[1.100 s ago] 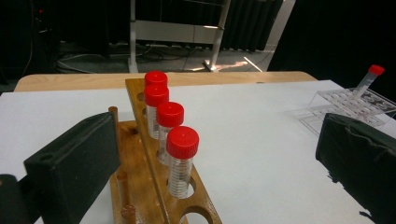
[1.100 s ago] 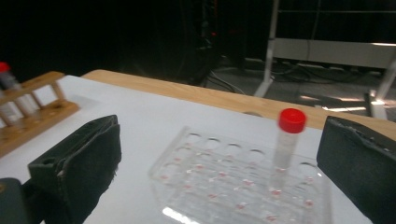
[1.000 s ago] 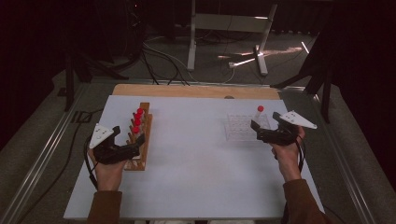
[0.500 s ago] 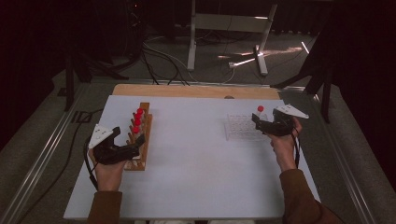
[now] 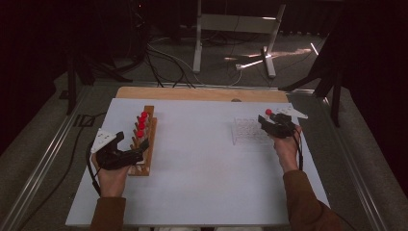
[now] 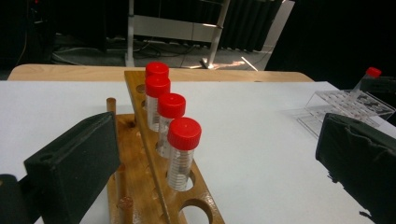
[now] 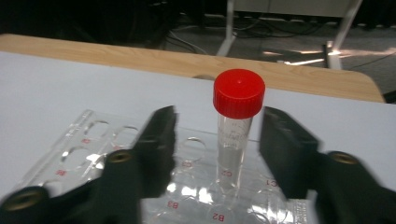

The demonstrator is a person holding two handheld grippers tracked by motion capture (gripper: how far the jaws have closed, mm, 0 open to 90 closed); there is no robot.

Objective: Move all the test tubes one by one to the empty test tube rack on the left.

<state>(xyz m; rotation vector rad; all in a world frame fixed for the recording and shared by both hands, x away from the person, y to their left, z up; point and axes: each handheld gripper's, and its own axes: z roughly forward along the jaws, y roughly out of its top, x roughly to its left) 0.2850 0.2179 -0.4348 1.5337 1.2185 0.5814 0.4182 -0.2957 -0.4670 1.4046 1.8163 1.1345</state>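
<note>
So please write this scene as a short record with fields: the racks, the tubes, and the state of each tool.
wooden rack: on the white table, left side, holds four red-capped tubes in a row
clear plastic rack: right side, holes labelled with letters and numbers
single tube: upright in the clear rack, red cap
left tool: open, at the wooden rack's near end
right tool: open, jaws either side of the single tube, not touching

Dim room, evenly lit white bench (image 5: 202,183).
Background falls to black, with bright streaks on the floor (image 5: 250,62). Soft shadows beneath the rack (image 6: 154,196). Near fingers (image 7: 154,140) blurred; clear tray (image 7: 84,149) glints; the high view is grainy.
</note>
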